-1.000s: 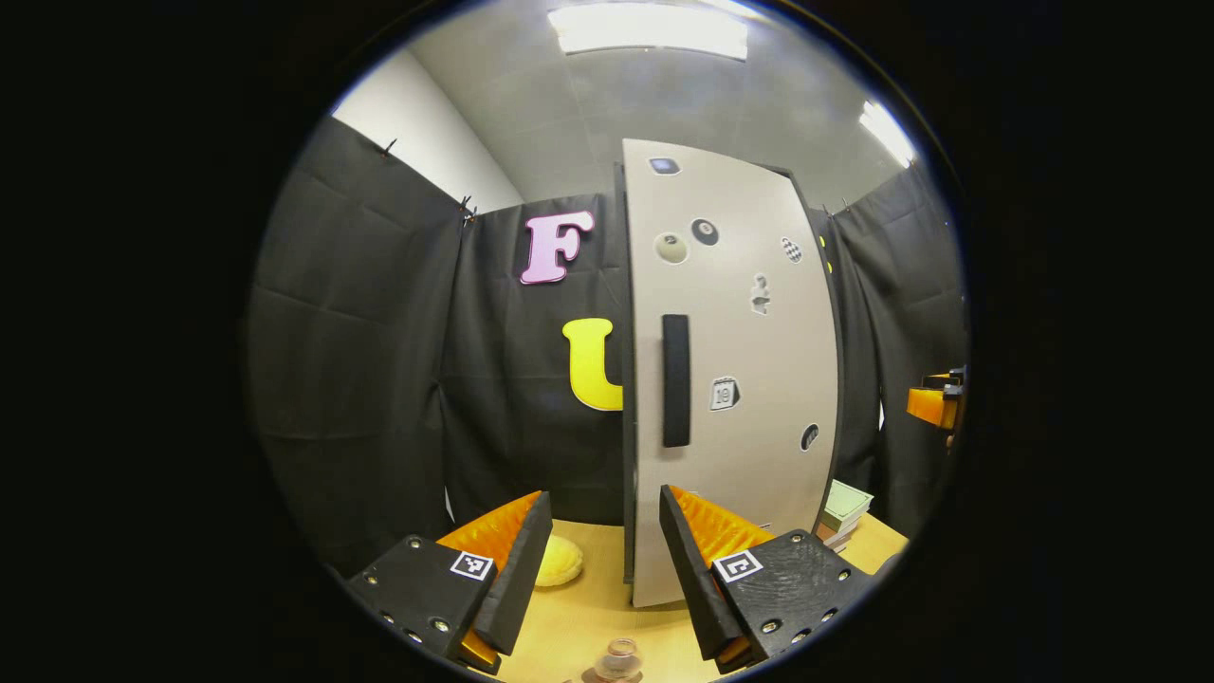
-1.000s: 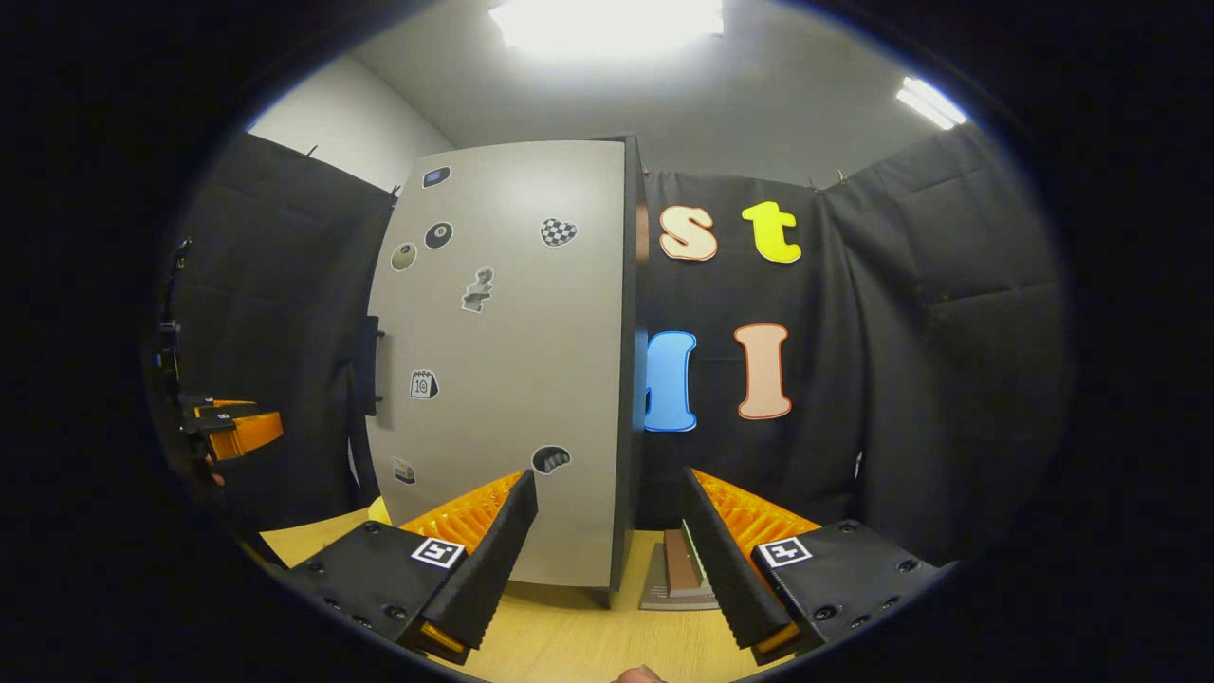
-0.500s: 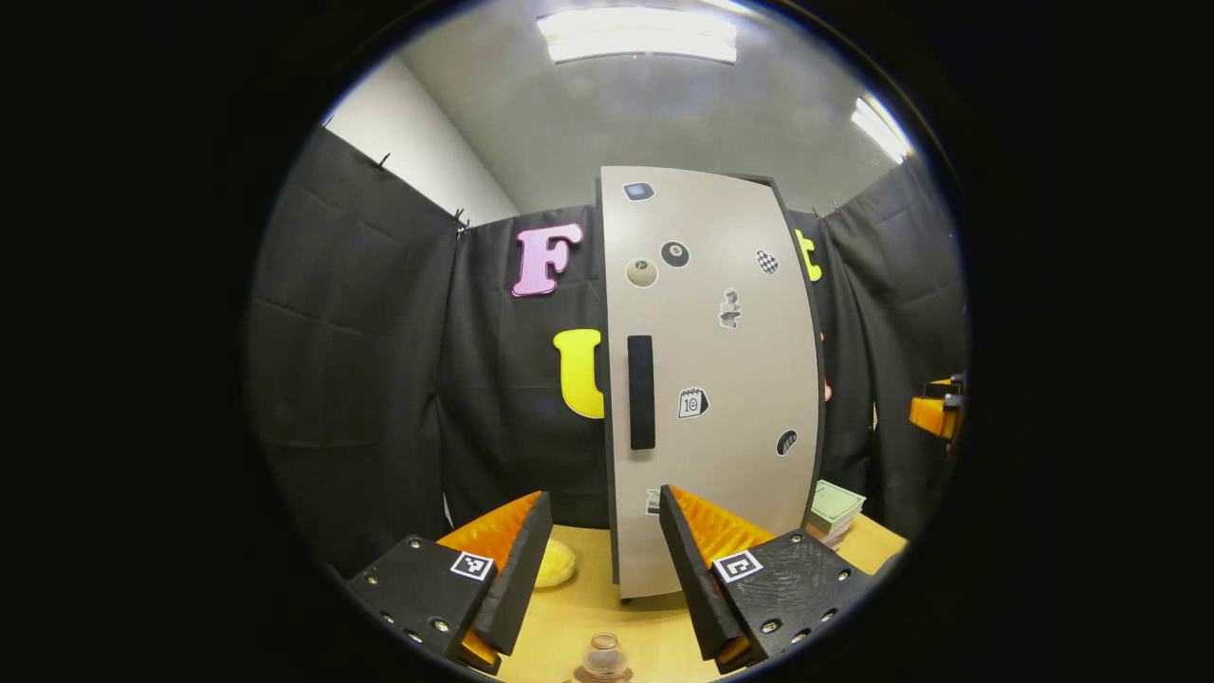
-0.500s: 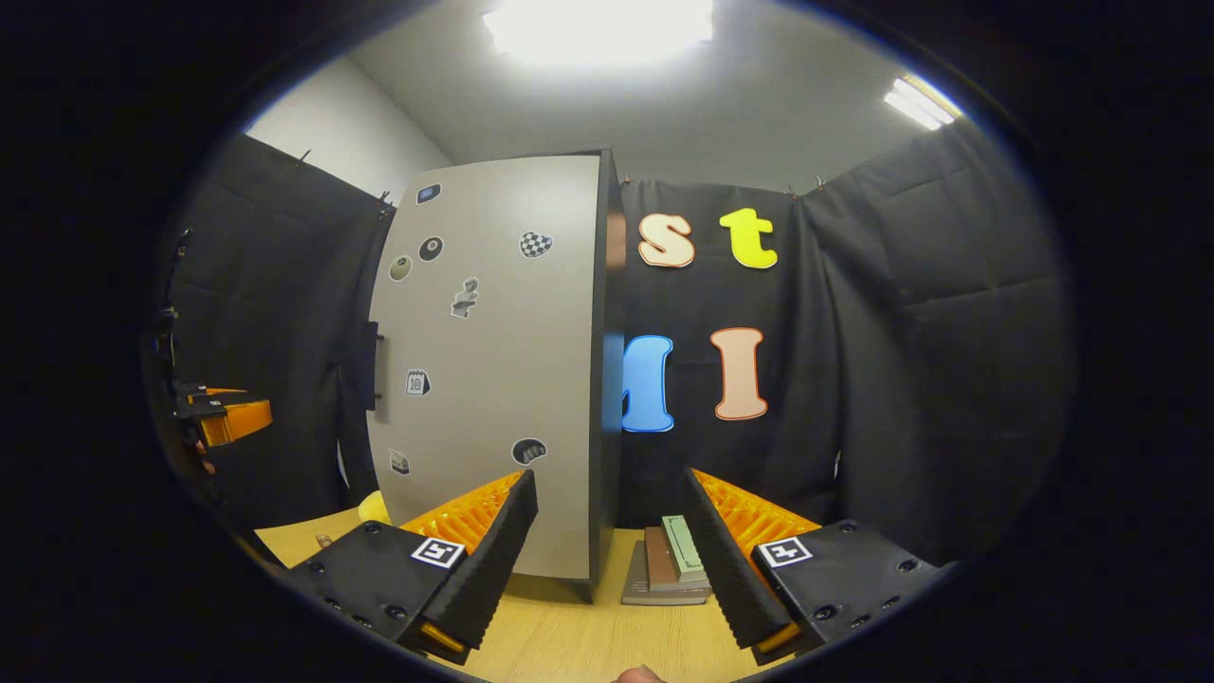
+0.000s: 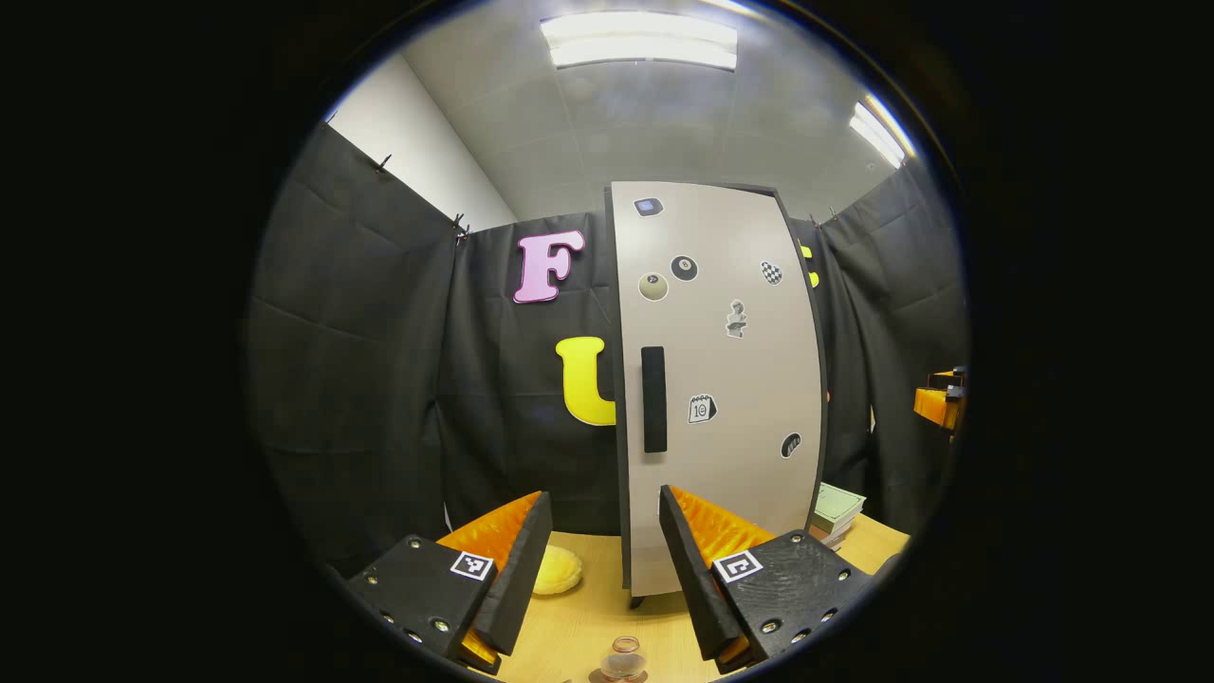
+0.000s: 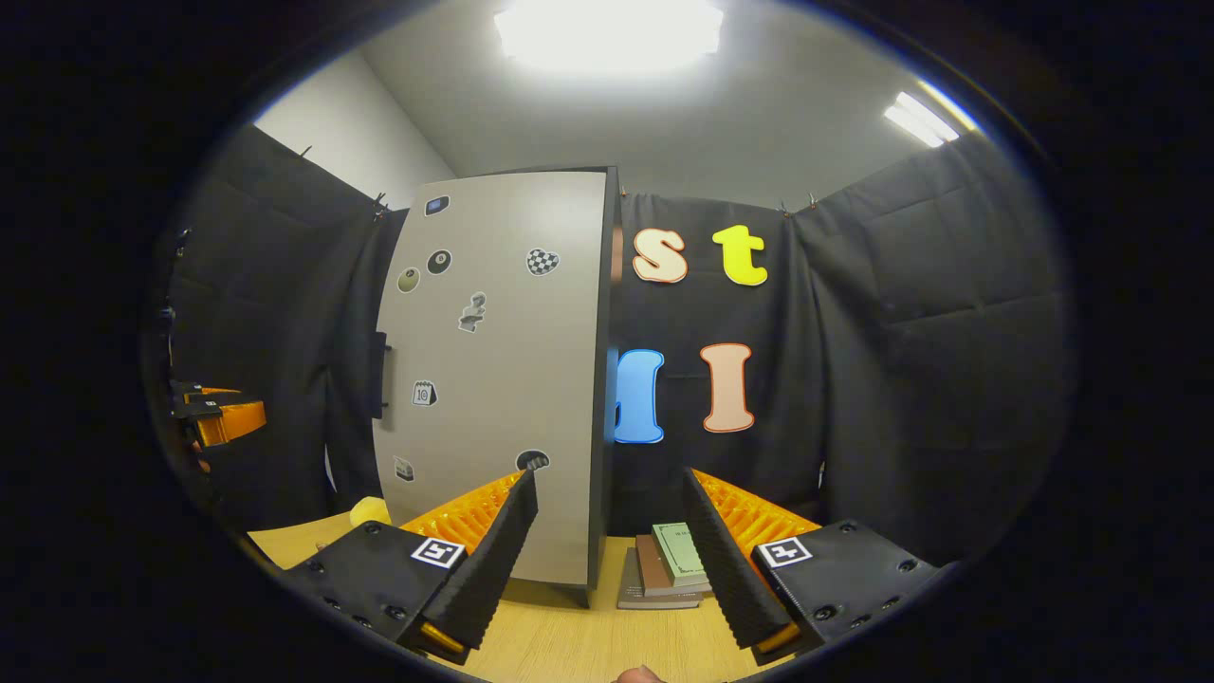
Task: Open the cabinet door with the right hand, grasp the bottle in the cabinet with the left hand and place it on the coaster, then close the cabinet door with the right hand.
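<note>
Left gripper view: the left gripper has its fingers apart, nothing between them, held over the near part of the tabletop. Straight ahead stands the cabinet, tall and upright, its door flush and shut, the dark vertical handle on the door's left side, above and just right of the gap between the fingers. At the bottom edge of this view, near and between the fingers, the bottle stands upright on what looks like the coaster, though the coaster is mostly cut off. A yellow round object lies on the tabletop left of the cabinet; a stack of books lies to its right. The other gripper's tip shows far right. Right gripper view: the right gripper also has fingers apart and empty, pointing at the cabinet's right front edge, with the books just beyond its right finger. The handle sits at the far left of the door from here, edge-on. Judgement: door closed and bottle out on the tabletop suggest the task is at or near its end. Should the door need a final press, the right gripper is suited; the door face lies ahead and left of its fingers, long axis vertical.
</note>
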{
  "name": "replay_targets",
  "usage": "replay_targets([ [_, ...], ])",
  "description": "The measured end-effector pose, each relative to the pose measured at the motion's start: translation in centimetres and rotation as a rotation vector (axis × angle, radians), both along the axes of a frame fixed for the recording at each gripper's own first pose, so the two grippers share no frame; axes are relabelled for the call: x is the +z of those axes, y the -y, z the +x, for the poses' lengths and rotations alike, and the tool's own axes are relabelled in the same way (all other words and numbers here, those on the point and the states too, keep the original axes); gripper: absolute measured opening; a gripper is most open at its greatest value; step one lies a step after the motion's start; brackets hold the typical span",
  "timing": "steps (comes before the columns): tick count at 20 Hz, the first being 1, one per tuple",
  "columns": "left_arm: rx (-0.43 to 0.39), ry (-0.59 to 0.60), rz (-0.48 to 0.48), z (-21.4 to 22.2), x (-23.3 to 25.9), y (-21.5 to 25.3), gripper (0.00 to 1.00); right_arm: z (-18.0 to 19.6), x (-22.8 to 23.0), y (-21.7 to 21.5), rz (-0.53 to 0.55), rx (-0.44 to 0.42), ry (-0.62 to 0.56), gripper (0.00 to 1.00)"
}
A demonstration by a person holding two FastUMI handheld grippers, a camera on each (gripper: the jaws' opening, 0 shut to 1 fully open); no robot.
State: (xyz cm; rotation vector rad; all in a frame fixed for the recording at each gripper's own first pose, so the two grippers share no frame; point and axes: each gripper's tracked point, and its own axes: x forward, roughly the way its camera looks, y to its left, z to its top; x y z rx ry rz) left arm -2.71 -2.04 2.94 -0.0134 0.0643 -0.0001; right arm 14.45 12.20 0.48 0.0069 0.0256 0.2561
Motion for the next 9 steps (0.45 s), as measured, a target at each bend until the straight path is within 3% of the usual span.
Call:
replay_targets([
  [9, -0.009, 0.001, 0.004, 0.27, 0.18, -0.82, 0.66, 0.03, -0.08, -1.05, 0.004, -0.01, -0.011, 0.97],
])
